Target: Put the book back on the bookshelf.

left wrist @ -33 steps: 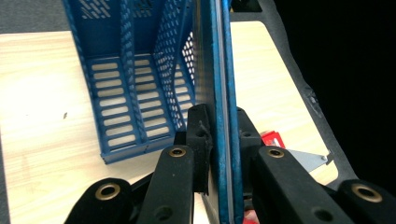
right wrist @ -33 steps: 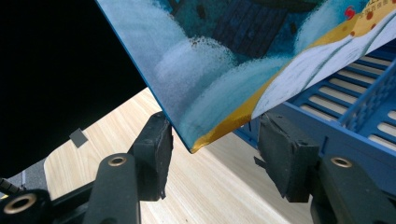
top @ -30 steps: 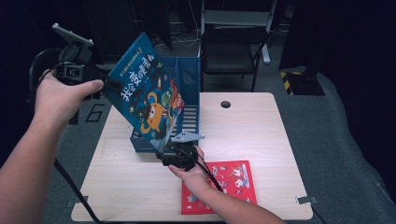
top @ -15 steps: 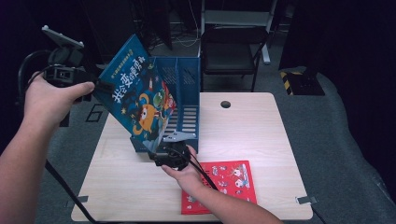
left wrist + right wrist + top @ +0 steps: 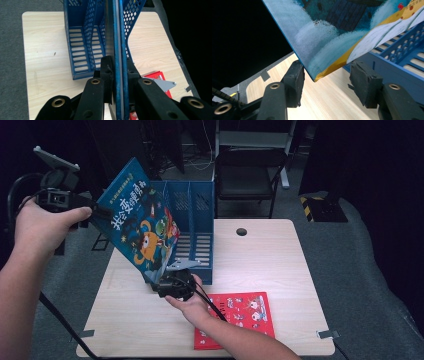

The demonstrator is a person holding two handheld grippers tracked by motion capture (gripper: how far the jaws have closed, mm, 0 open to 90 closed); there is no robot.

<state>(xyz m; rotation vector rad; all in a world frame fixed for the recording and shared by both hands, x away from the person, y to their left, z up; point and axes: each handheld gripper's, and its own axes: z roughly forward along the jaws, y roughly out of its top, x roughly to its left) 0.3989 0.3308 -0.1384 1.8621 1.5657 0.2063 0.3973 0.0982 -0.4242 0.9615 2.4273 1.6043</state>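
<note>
while the blue picture book (image 5: 142,225) is seen tilted in the upper left of the high view, it has been lifted but not yet seated in the blue file rack (image 5: 200,235); its lower corner hangs at the rack's front left corner, so aligning and lowering are judged to remain, and a red book (image 5: 240,317) lies flat at the lower middle. the left gripper (image 5: 102,212) is clamped on the book's upper edge. in the left gripper view, the book's edge (image 5: 119,50) runs up the centre, pinched between shut jaws, the rack's slots (image 5: 82,47) lying beyond it at centre left. in the right gripper view, the book's corner (image 5: 315,77) hangs just above the gap of the right gripper (image 5: 325,82), whose jaws stand wide apart, gripping nothing.
</note>
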